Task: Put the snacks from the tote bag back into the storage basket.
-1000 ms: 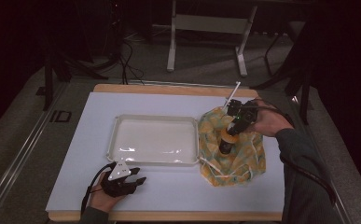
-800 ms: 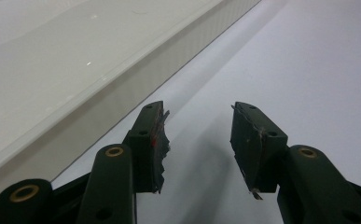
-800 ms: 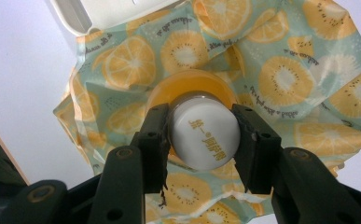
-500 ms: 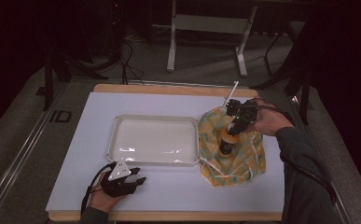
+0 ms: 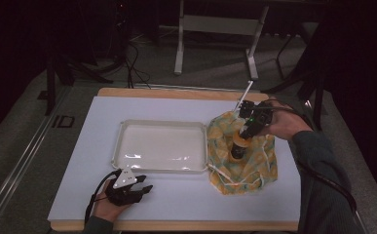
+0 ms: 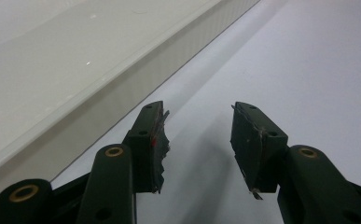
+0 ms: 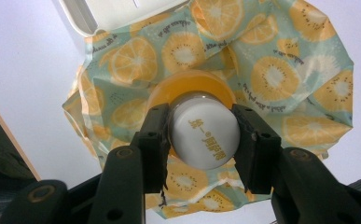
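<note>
Close to the near edge of the worktop (image 5: 186, 204), the left hand-held gripper (image 5: 144, 189) lies low on the white top. Its two black jaws stand apart with nothing between them. In the left gripper view the jaw pads look torn and rough at the edges. There is bare white room in front of them and to their right.

Just past that gripper sits a tray (image 5: 122, 146). It is white, shiny and shaped like a box with round corners and a low ribbed wall. Nothing lies in it. The tray's right end touches a cloth bag (image 5: 259, 165), and in the right gripper view a corner of the tray sits over the cloth.

The cloth bag is soft and crumpled, pale green with orange slices printed on it. It lies spread on the right part of the worktop, near the right edge. A bottle (image 5: 237, 146) stands on the middle of the cloth. It has an orange body and a round white cap with small writing.

The right hand-held gripper (image 5: 247, 132) comes down from above, and its jaws are closed tight on both sides of the cap.

Behind the worktop's wooden far edge the floor is grey, with cables and a metal stand (image 5: 215, 29) in a dark room.
</note>
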`<action>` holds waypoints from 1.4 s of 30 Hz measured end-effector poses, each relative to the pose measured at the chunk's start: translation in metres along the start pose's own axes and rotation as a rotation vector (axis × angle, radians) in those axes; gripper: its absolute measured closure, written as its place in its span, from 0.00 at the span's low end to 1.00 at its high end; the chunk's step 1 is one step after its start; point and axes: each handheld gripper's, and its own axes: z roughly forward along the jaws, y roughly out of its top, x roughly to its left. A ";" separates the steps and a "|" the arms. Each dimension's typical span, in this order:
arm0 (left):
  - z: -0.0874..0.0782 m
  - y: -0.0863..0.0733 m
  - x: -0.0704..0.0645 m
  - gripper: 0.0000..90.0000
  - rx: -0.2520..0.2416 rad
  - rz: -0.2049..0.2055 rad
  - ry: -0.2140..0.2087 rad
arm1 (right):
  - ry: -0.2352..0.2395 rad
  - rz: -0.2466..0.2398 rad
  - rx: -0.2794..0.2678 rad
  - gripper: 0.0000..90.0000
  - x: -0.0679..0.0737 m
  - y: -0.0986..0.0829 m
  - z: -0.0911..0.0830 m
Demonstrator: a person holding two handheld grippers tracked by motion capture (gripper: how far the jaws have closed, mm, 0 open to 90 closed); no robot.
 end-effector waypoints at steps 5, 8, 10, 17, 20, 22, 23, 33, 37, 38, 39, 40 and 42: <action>0.000 0.000 0.000 0.61 0.001 0.001 -0.001 | -0.008 -0.008 -0.002 0.66 0.000 0.002 -0.005; 0.000 0.000 0.000 0.61 0.002 0.002 -0.003 | -0.009 -0.014 -0.004 0.66 0.000 0.004 -0.008; 0.000 0.000 0.000 0.61 0.001 0.002 -0.004 | -0.008 -0.011 -0.002 0.66 0.001 0.005 -0.010; 0.000 0.000 0.000 0.61 0.002 0.002 -0.005 | -0.014 -0.025 0.004 0.66 0.003 0.012 -0.014; 0.000 0.000 0.000 0.61 0.002 0.002 -0.005 | -0.017 -0.029 0.005 0.66 0.003 0.013 -0.018; 0.000 0.000 0.000 0.61 0.002 0.002 -0.006 | -0.019 -0.029 0.003 0.66 0.003 0.014 -0.021; 0.000 0.000 0.000 0.61 0.002 0.003 -0.005 | -0.019 -0.025 0.001 0.66 0.003 0.014 -0.022; 0.000 0.000 0.000 0.61 0.002 0.003 -0.006 | -0.033 -0.024 -0.002 0.66 0.002 0.017 -0.033; 0.000 0.000 0.000 0.61 0.002 0.003 -0.006 | -0.037 -0.021 -0.009 0.66 0.002 0.019 -0.036; 0.000 0.000 0.000 0.61 0.002 0.004 -0.006 | -0.038 -0.023 -0.008 0.66 0.002 0.019 -0.036; 0.000 0.000 0.000 0.61 0.002 0.004 -0.006 | -0.036 -0.021 -0.010 0.66 0.003 0.019 -0.037; 0.000 0.000 0.000 0.61 0.002 0.004 -0.006 | -0.034 -0.023 -0.012 0.66 0.003 0.020 -0.037; 0.000 0.000 0.000 0.61 0.001 0.004 -0.005 | -0.034 -0.028 -0.009 0.66 0.003 0.020 -0.037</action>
